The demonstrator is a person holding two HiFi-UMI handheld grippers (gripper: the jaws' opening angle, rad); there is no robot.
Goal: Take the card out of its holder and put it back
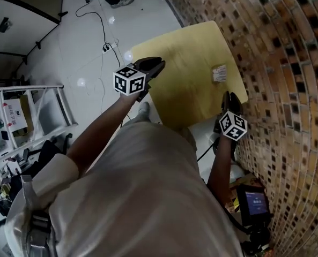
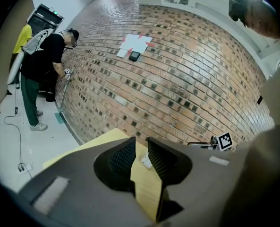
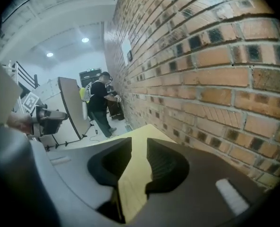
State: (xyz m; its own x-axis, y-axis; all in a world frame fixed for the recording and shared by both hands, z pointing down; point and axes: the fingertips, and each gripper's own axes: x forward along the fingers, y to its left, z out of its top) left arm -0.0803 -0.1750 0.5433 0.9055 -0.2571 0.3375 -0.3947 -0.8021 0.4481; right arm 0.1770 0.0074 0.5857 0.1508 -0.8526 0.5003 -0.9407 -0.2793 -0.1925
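A small clear card holder with a card in it [image 1: 219,73] lies flat on the pale yellow table [image 1: 185,90], close to the brick wall. In the left gripper view the card holder [image 2: 145,161] shows far ahead, through the gap between the jaws. My left gripper [image 1: 156,64] hovers over the table's left edge, open and holding nothing [image 2: 140,146]. My right gripper [image 1: 229,97] is at the table's near right corner beside the wall, also open and empty [image 3: 139,146]; only tabletop shows between its jaws.
The brick wall [image 1: 287,63] runs along the table's right side. A person in black [image 2: 45,60] stands by the wall farther off. A metal shelf rack [image 1: 24,116] is at the left, cables [image 1: 102,47] cross the floor, and a small screen [image 1: 254,203] sits at the lower right.
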